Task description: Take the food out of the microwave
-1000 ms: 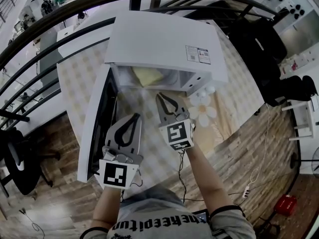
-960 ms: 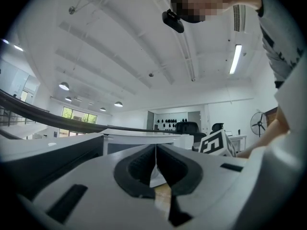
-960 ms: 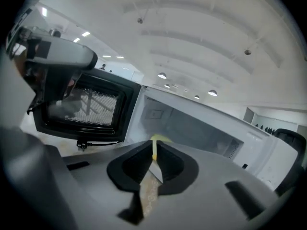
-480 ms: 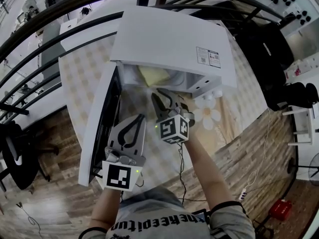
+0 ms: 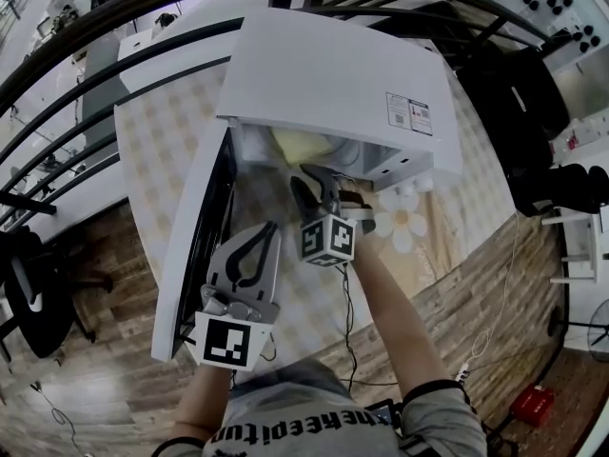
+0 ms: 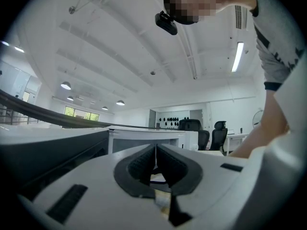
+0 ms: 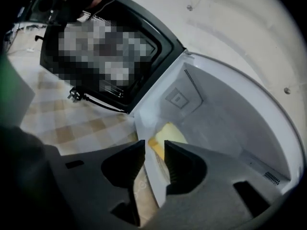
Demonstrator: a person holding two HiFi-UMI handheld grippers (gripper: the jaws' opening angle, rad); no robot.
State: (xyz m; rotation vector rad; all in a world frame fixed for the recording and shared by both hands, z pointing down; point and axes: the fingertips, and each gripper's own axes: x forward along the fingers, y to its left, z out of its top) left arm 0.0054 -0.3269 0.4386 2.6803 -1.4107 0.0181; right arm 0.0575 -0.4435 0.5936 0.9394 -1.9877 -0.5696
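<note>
The white microwave (image 5: 333,74) stands on the checked table with its door (image 5: 195,236) swung open to the left. Yellow food (image 5: 303,143) lies inside the cavity; in the right gripper view the food (image 7: 169,132) shows just beyond the jaws. My right gripper (image 5: 316,174) sits at the mouth of the cavity, tilted down. Its jaws have just been opening, and the right gripper (image 7: 154,150) is now open with nothing gripped. My left gripper (image 5: 267,228) hangs back beside the door. In its own view the left gripper (image 6: 155,151) is shut and empty.
The dark glass of the door (image 7: 103,61) stands close on the left of the right gripper. A flower-patterned mat (image 5: 404,227) lies on the table (image 5: 152,150) right of the microwave. Railings and a black chair (image 5: 33,303) lie beyond the table's left side.
The right gripper has moved forward and down to the microwave's opening, rolled over, and its jaws have parted. The left gripper has stayed where it was.
</note>
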